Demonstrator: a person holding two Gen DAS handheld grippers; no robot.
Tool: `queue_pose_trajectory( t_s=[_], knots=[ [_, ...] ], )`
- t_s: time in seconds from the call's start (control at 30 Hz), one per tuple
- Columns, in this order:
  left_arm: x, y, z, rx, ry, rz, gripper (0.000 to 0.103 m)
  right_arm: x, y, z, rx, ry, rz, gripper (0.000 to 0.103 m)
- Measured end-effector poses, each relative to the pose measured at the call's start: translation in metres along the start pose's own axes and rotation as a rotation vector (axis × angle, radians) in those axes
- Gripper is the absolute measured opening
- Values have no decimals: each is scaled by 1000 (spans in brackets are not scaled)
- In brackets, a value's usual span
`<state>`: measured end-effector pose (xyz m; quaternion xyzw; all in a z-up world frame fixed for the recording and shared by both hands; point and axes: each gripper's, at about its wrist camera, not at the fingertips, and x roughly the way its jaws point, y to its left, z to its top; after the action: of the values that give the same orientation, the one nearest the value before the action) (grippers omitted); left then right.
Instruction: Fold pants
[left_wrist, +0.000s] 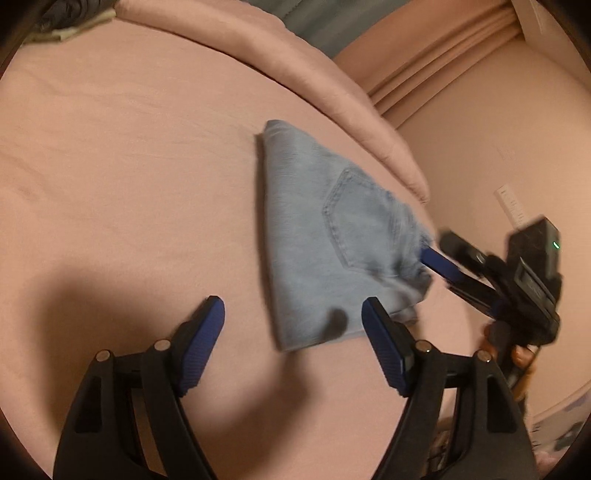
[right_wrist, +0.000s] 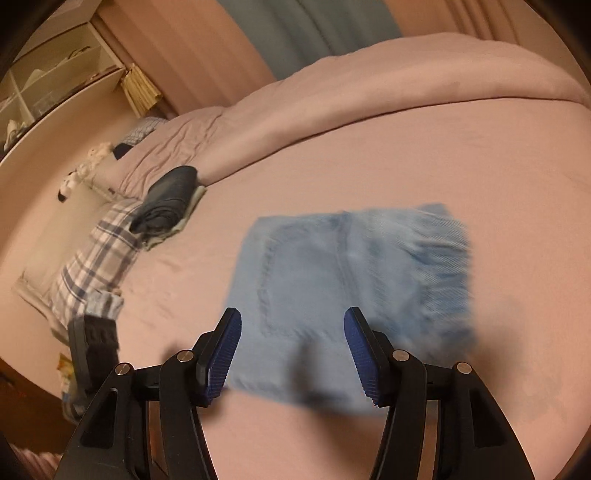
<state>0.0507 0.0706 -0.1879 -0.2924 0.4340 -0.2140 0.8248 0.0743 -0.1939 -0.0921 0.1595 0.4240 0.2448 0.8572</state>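
The left tool (left_wrist: 293, 317) hangs above the pink bed sheet (left_wrist: 129, 166) with its blue-padded fingers spread wide and nothing between them. Its right finger sits over the near edge of the folded pants (left_wrist: 332, 240). In its own view the right tool (right_wrist: 293, 328) is likewise spread apart and empty, poised over the near part of the pants (right_wrist: 351, 273). From the left wrist view, the right tool (left_wrist: 439, 264) appears at the right-hand corner of the denim, though blur hides whether it touches the cloth.

The pants are light blue jeans folded into a compact packet, lying flat on the sheet with a back pocket (left_wrist: 347, 221) facing up. A rolled-back pink duvet (right_wrist: 369, 92) lies beyond them. Well apart, a dark folded garment (right_wrist: 170, 199) rests near a plaid cloth (right_wrist: 96, 266).
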Motion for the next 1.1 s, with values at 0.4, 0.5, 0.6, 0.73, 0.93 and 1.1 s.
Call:
queue_pose_trajectory(
  t_s=[0.4,0.5,0.6,0.73,0.93,1.1],
  knots=[
    [16,-8,-4,3,65,0,33,125,58,99,-167,202,-107,59],
    [18,-10,-8,8,68,-13,31,173,60,104,-201,373,-200,51],
    [17,-10,-11,15,68,-17,29,197,63,96,-291,487,-290,29],
    [20,-15,-11,39,61,3,29,203,63,94,-314,487,-321,22],
    [16,-30,-16,62,71,21,29,175,47,97,-194,316,-298,22],
    [-3,-41,-23,110,55,40,26,93,37,99,-153,126,-206,22]
  ],
)
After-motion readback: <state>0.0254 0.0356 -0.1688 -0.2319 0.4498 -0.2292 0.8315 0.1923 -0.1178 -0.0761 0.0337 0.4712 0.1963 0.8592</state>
